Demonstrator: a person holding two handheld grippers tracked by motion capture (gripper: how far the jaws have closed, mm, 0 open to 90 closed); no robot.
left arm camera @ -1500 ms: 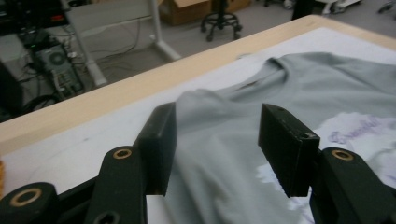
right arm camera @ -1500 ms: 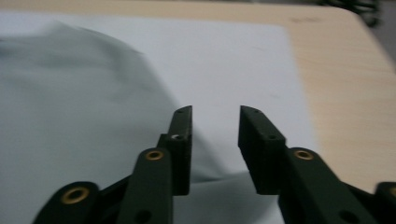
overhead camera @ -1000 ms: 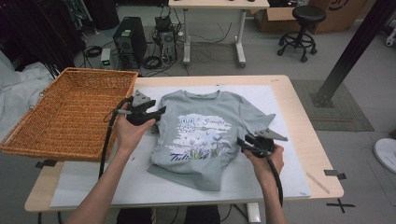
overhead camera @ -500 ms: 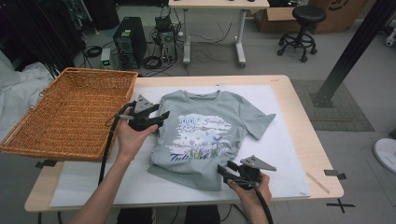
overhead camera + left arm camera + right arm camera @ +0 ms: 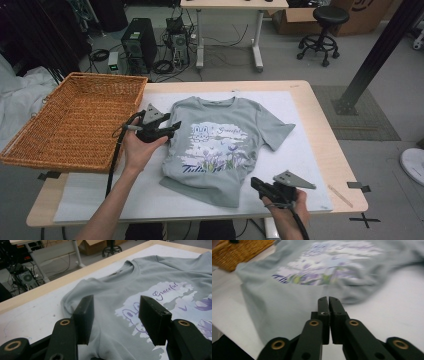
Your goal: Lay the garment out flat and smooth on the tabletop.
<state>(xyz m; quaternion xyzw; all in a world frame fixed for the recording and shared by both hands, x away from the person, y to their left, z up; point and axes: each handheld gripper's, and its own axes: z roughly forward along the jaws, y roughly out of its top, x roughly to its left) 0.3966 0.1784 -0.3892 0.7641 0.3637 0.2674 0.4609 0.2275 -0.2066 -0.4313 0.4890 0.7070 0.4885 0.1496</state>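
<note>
A grey-green T-shirt [image 5: 220,145] with a flower print lies flat, front up, on a white mat [image 5: 300,160]. My left gripper [image 5: 172,129] rests at the shirt's left side, near the armpit. In the left gripper view its jaws [image 5: 117,301] stand open, with the shirt [image 5: 120,290] lying under and between them. My right gripper [image 5: 255,182] is at the near right, by the corner of the bottom hem. Its jaws have just been closing and now meet pad to pad [image 5: 328,298] over the shirt [image 5: 287,297]. I see no cloth between them.
A large wicker basket [image 5: 107,76], empty, sits on the table's left end, beside the left hand. A thin wooden stick [image 5: 340,196] lies near the front right corner. Behind the table are a computer tower [image 5: 135,40], a second desk and a stool [image 5: 325,20].
The right gripper has come from the shirt's right sleeve down to the near hem corner, and its jaws have shut. The left gripper has stayed in place.
</note>
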